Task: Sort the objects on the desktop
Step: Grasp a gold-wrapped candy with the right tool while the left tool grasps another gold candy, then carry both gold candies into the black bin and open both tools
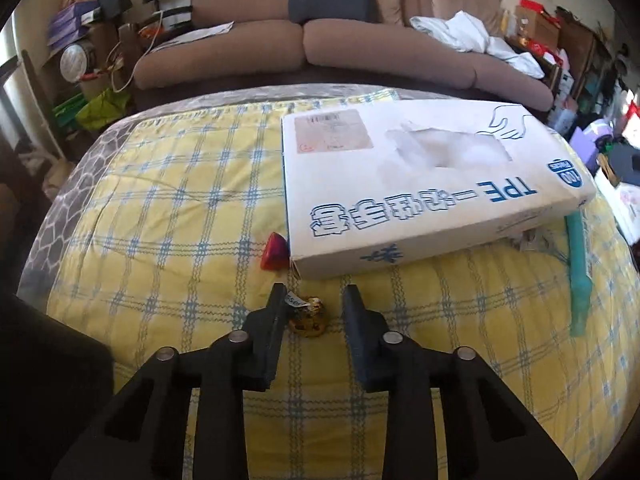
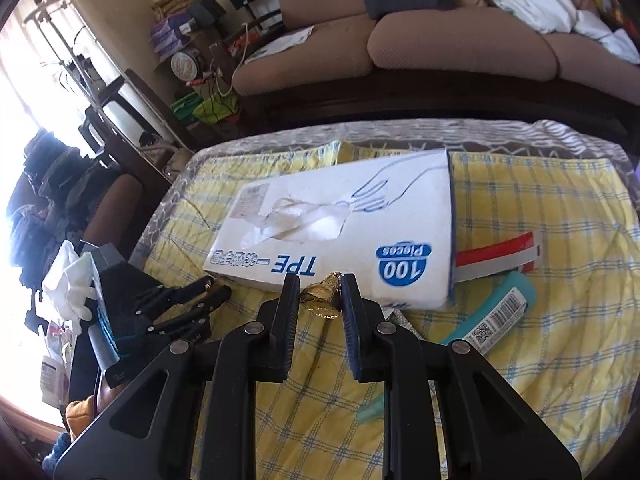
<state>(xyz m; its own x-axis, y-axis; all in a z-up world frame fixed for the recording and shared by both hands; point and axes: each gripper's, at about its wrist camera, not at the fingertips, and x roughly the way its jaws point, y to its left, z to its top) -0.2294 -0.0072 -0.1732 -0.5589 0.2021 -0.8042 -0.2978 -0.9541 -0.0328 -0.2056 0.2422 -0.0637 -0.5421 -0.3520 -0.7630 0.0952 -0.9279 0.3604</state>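
A gold foil-wrapped candy point(image 1: 309, 317) lies on the yellow checked cloth point(image 1: 168, 216) between the fingers of my open left gripper point(image 1: 314, 300), near its left finger. A red faceted piece point(image 1: 275, 251) rests against the white glove box point(image 1: 420, 184). In the right wrist view, my right gripper point(image 2: 319, 294) is closed on another gold foil candy point(image 2: 322, 298), held just in front of the glove box point(image 2: 340, 232). The left gripper point(image 2: 208, 294) shows at the left of that view. A teal tube point(image 2: 496, 312) lies right of the box.
A red and grey flat pack point(image 2: 500, 256) sticks out from under the glove box. The teal tube point(image 1: 578, 276) lies near the cloth's right edge. A brown sofa point(image 1: 320, 40) stands behind the table. Clutter fills both sides of the room.
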